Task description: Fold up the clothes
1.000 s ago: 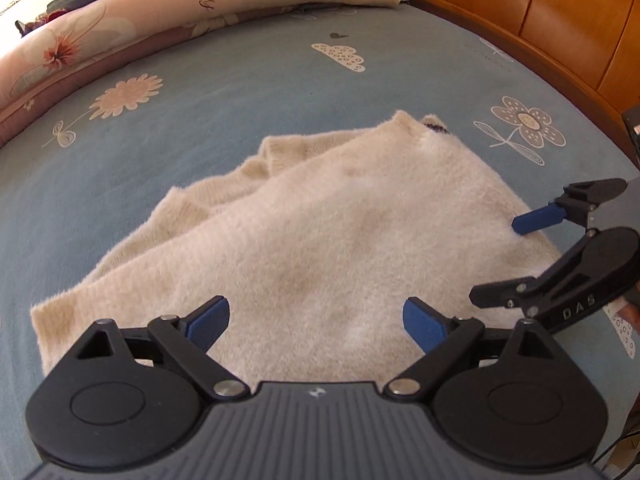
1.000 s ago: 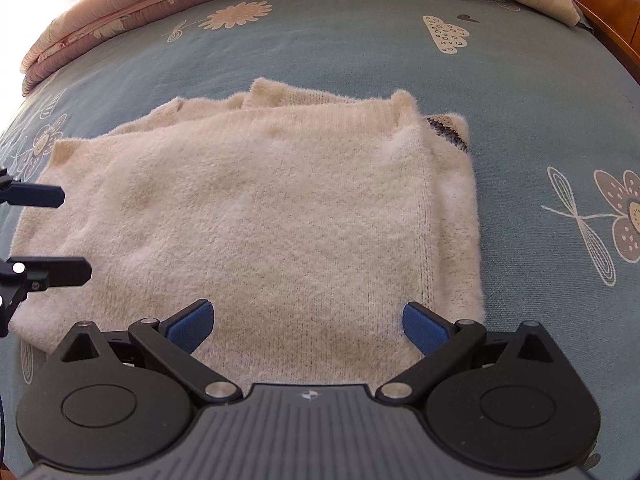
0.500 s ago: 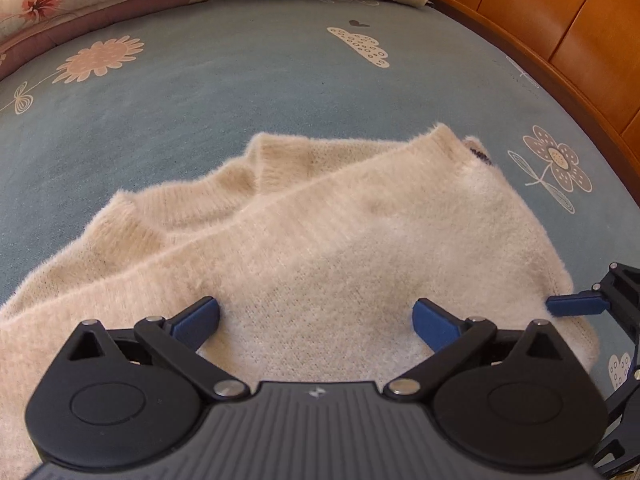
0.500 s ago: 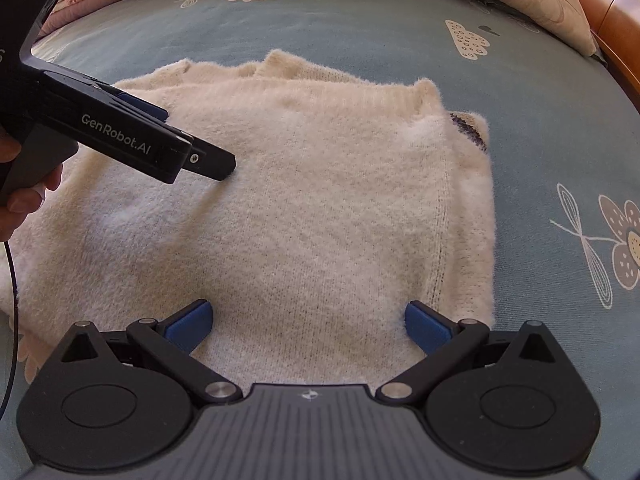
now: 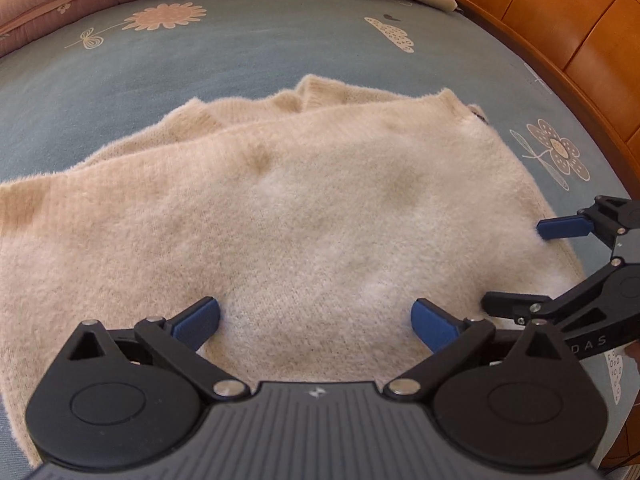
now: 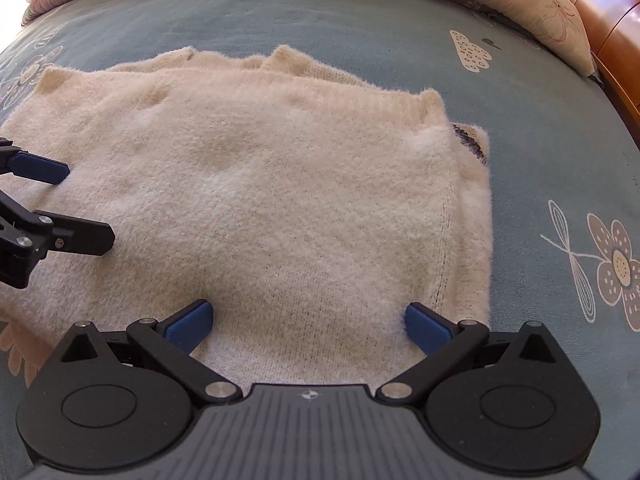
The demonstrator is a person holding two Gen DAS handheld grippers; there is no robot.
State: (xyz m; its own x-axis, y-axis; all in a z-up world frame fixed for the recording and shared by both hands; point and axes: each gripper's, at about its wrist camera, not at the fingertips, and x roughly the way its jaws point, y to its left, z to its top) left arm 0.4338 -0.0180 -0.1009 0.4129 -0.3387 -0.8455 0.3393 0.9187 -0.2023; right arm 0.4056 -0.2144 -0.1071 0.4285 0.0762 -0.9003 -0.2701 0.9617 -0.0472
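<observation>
On blue bedsheet (image 6: 360, 16), folded cream sweater (image 6: 280, 200)

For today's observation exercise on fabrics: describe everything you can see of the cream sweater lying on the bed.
The cream sweater is a fluffy knit, folded into a rough rectangle of several layers lying flat on the blue flowered bedsheet. Ribbed edges stick out along its far side, a seam runs down near its right edge, and a dark patterned patch peeks out at the far right corner. Faint tan marks show on top. The open left gripper and open right gripper are over its near edge, apparently gripping nothing.
</observation>
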